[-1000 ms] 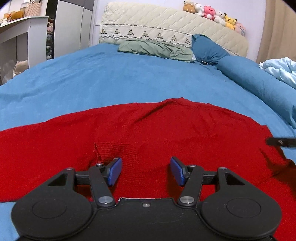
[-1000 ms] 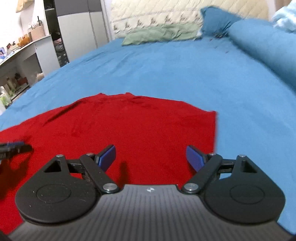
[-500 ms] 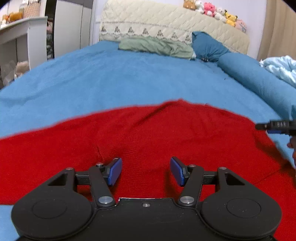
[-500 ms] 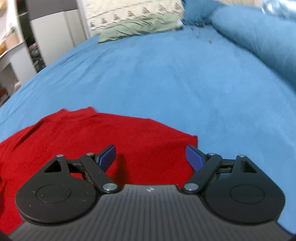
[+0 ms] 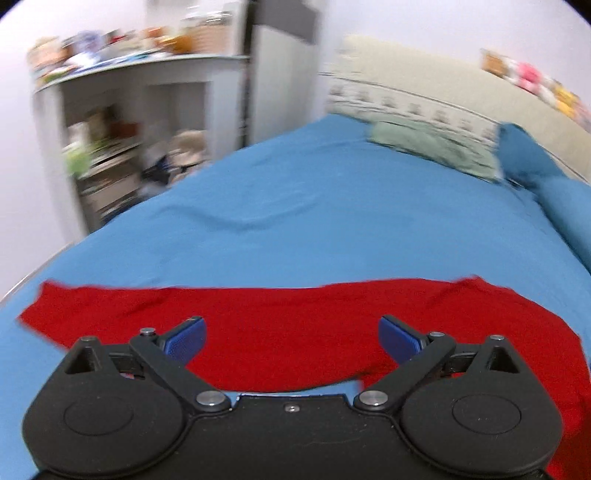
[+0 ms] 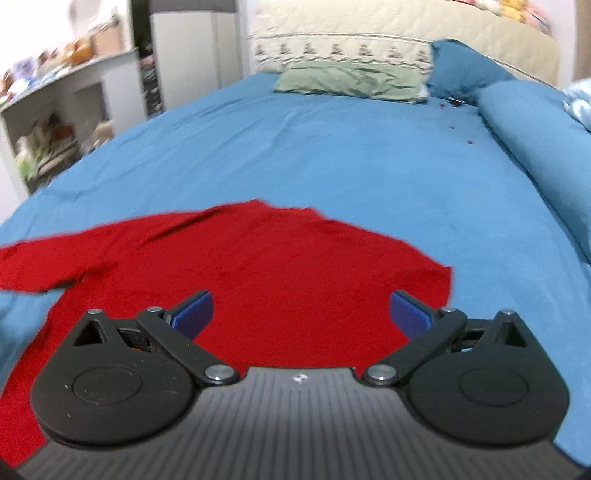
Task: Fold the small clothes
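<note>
A red knit sweater (image 5: 295, 325) lies spread flat on the blue bedsheet (image 5: 314, 221). In the left wrist view its left sleeve stretches out to the left, and my left gripper (image 5: 291, 338) hovers open and empty over that sleeve. In the right wrist view the sweater (image 6: 280, 266) shows its body, its right edge and the sleeve going off to the left. My right gripper (image 6: 301, 314) is open and empty over the sweater's body near the right edge.
A green pillow (image 6: 351, 79), a blue pillow (image 6: 458, 70) and a blue bolster (image 6: 535, 122) lie near the cream headboard (image 6: 369, 29). A white shelf unit (image 5: 122, 122) stands left of the bed. The bed's left edge is close to the sleeve's end.
My left gripper has swung left toward the sleeve and opened wider. My right gripper has shifted back left over the sweater's body and stays open.
</note>
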Motion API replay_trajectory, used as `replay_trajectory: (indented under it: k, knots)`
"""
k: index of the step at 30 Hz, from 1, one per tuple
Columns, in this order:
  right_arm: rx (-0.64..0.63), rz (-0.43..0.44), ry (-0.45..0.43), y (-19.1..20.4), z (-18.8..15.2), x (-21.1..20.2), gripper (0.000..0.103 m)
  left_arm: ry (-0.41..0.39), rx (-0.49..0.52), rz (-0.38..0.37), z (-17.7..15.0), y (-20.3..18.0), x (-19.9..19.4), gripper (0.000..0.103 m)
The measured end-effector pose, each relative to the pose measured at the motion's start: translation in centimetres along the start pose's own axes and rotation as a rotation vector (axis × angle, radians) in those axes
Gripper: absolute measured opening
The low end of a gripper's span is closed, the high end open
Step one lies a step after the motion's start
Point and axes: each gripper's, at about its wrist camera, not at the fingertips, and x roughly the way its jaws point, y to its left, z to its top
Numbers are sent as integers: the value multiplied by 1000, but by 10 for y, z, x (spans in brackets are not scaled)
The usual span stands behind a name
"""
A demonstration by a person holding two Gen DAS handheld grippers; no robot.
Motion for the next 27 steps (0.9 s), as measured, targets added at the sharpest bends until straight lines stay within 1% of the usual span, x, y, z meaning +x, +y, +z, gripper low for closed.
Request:
replay_trajectory:
  k: [3,7,10,12,14,15,16,18,19,20,21,22,23,24,25,26,27]
  knots:
    - [-26,48,13,28,-8,6,103,-8,-69,79,-1,38,1,101]
    - [-44,99,35,51,-16,17,103,5,-143,188,-4,90,13,101]
    - [-54,119,41,62,-20,24,103,24,-211,240,-10,126,26,100]
    - [-57,126,41,66,-20,29,103,59,-241,274,-17,147,39,97]
    - [-58,131,41,69,-21,32,103,94,-277,294,-25,166,51,82]
    - [-59,130,40,70,-22,32,103,103,-294,291,-28,173,56,81]
    - [-61,129,40,71,-22,33,103,99,-302,288,-32,177,58,80]
    - [-68,122,43,71,-22,36,103,73,-282,291,-33,178,61,78]
    - [-71,120,42,72,-23,37,103,64,-272,293,-32,178,62,75]
    - [-75,119,43,72,-23,38,103,59,-268,293,-31,176,65,70]
    - [-77,120,44,73,-23,39,103,59,-272,293,-30,178,68,67]
    - [-77,121,43,73,-23,40,103,58,-283,298,-29,180,72,59]
    - [-77,123,42,74,-24,40,103,58,-292,306,-28,179,76,47]
    - [-75,125,42,74,-23,40,103,57,-300,317,-26,180,80,41]
    - [-74,126,42,74,-23,41,103,55,-308,326,-24,180,82,29]
    - [-73,128,41,74,-24,41,103,56,-314,330,-25,179,85,13]
    - [-73,128,41,75,-24,41,103,57,-318,332,-24,179,86,8]
